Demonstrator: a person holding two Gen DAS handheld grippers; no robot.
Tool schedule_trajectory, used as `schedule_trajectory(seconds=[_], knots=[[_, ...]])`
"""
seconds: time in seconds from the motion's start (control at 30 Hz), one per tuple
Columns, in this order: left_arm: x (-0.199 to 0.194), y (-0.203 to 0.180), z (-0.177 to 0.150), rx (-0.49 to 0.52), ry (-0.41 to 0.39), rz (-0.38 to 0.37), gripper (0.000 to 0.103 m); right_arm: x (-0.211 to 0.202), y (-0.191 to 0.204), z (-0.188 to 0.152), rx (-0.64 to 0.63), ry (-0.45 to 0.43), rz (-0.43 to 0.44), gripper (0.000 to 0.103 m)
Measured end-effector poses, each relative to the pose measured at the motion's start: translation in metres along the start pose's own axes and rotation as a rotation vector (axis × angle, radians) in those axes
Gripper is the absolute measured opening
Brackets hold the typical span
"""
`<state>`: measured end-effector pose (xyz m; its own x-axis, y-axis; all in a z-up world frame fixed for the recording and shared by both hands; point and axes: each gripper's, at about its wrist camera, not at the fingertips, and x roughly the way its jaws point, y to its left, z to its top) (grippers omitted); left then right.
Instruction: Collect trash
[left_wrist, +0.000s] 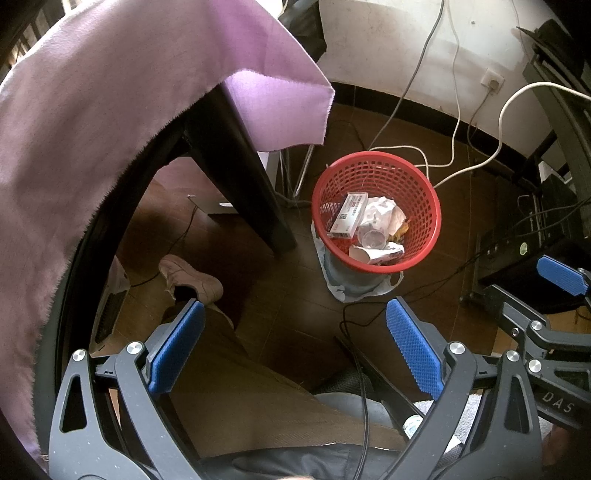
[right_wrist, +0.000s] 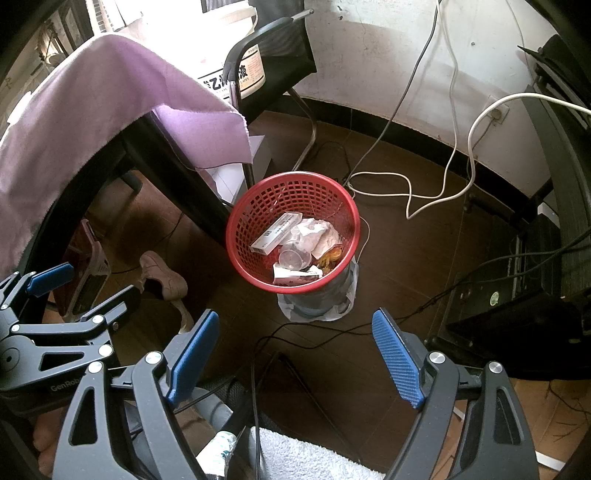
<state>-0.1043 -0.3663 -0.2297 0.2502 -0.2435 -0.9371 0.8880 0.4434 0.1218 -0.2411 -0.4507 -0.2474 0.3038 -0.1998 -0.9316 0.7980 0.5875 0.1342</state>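
1. A purple cloth (left_wrist: 110, 129) is draping over the dark counter (left_wrist: 229, 162) and filling the upper left of both frames.
2. A brown tiled floor (right_wrist: 406, 266) is spreading across the middle of each view, with white cables (right_wrist: 424, 192) trailing over it at the right, along the wall.
3. A black chair (right_wrist: 273, 55) is standing at the top centre of the right wrist view, behind the counter.
4. A red mesh basket (left_wrist: 432, 206) is sitting on the floor right of centre in the left wrist view, just beside the counter leg, on top of a pale plastic bag (left_wrist: 354, 291).
5. The left gripper (left_wrist: 295, 347) is hanging above the floor with its blue fingers (left_wrist: 177, 350) spread wide and nothing between them.
6. The right gripper (right_wrist: 295, 354) is likewise standing with its fingers (right_wrist: 395, 358) far apart and empty, the basket lying beyond them.
7. The trash is lying inside the basket: a white carton (right_wrist: 275, 232), crumpled paper (right_wrist: 314, 232), a clear plastic cup (right_wrist: 293, 258) and orange scraps (right_wrist: 330, 256).
8. A pinkish shoe (left_wrist: 192, 277) is resting on the floor at lower left.
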Motion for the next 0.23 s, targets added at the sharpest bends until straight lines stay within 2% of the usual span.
schedule_trajectory(seconds=[0.23], knots=[[-0.0002,0.0023,-0.0059,0.004,-0.007,0.000,0.095,0.0005,-0.0008,0.0007,-0.001,0.000,0.001,0.083]])
